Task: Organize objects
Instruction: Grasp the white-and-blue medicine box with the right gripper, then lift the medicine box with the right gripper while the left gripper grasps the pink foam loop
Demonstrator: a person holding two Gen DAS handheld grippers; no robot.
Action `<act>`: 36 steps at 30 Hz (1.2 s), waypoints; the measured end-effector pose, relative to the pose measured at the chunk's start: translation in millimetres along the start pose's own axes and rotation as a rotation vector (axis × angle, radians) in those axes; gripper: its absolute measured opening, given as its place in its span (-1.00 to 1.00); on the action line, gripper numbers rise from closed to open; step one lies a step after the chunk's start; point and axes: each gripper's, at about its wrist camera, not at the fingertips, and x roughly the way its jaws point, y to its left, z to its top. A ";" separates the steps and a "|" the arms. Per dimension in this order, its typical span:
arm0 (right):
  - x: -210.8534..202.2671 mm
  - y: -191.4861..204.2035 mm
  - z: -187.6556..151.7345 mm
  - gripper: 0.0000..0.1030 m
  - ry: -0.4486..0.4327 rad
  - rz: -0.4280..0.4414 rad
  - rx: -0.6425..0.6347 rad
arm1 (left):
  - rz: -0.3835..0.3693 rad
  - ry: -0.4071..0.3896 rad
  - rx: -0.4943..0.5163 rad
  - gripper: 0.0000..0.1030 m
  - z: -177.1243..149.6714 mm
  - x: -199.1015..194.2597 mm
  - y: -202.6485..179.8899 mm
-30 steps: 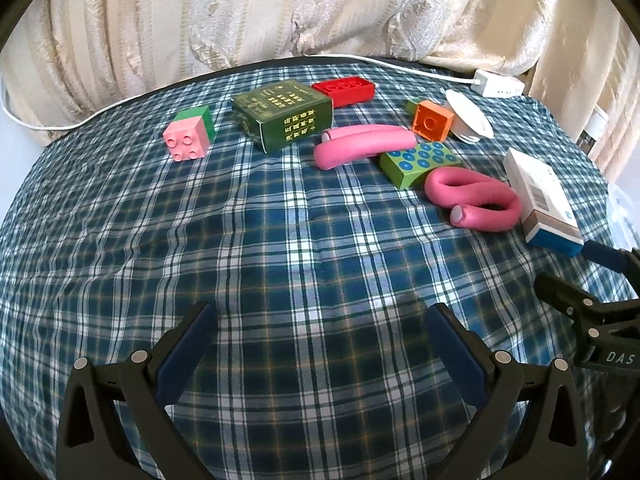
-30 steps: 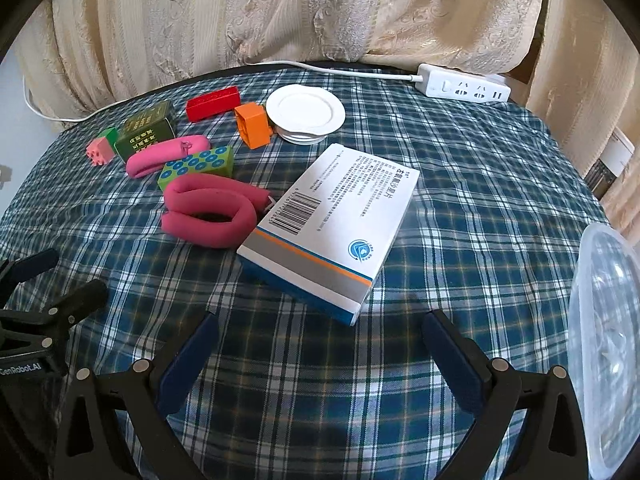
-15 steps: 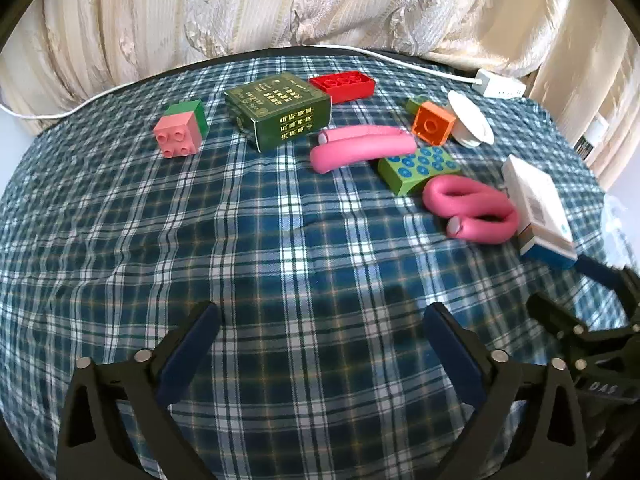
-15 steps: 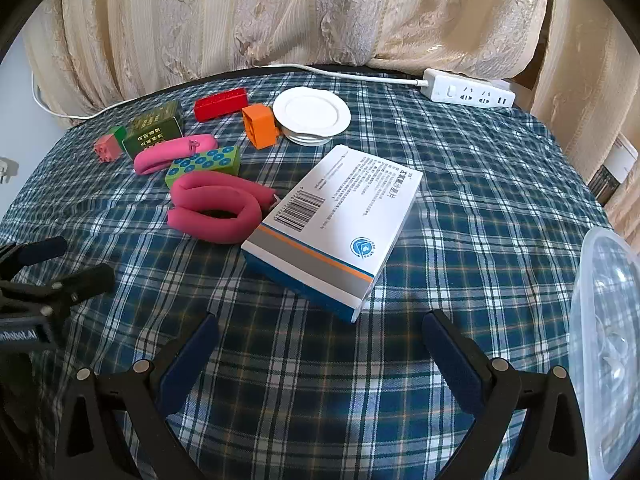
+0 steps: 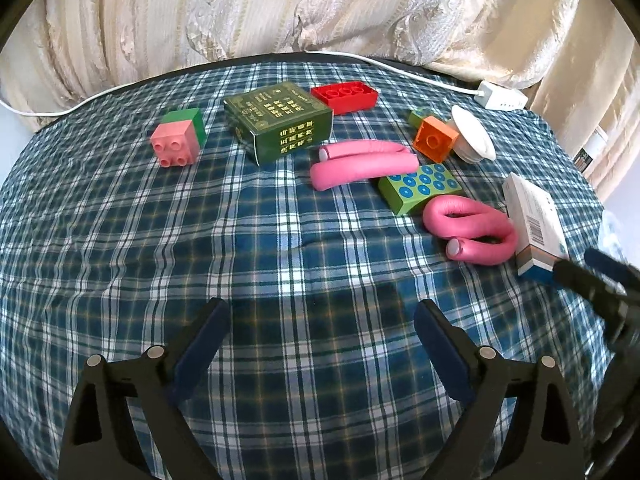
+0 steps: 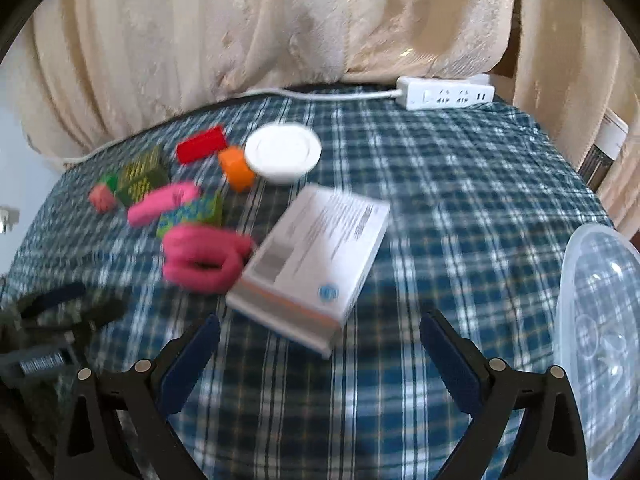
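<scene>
Both tools were spread wide and empty: the left tool (image 5: 320, 312) hovered before the green box (image 5: 280, 122). The right tool (image 6: 320, 328) hovered just before the white box (image 6: 316, 256), right of that landmark, on the plaid counter (image 6: 460, 200).

The two-part block (image 5: 179, 142) sits far left on the table (image 5: 200, 260). Right of it is the printed box (image 5: 279, 122), and the flat brick (image 5: 345, 93) lies behind that. The straight foam roll (image 5: 362, 164) lies in front of the box. The dotted block (image 5: 420, 187) is between it and the bent foam roll (image 5: 472, 234). The big carton (image 5: 534, 224) touches the bent roll on the right. The dish (image 6: 283, 153) is behind the carton.
</scene>
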 end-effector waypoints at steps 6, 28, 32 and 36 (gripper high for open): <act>24.7 -6.1 22.0 0.57 0.056 0.012 0.098 | -0.006 -0.021 0.003 0.82 -2.3 -2.4 3.8; 44.9 6.3 36.3 0.54 0.067 -0.006 0.064 | 0.001 -0.042 0.037 0.82 -3.2 -11.7 -11.9; 46.3 0.1 37.5 0.54 0.061 -0.016 0.080 | 0.011 -0.038 0.041 0.82 -4.9 -12.3 -13.4; 46.5 1.9 36.6 0.53 0.056 -0.019 0.064 | 0.018 -0.031 0.043 0.82 -5.9 -11.2 -15.2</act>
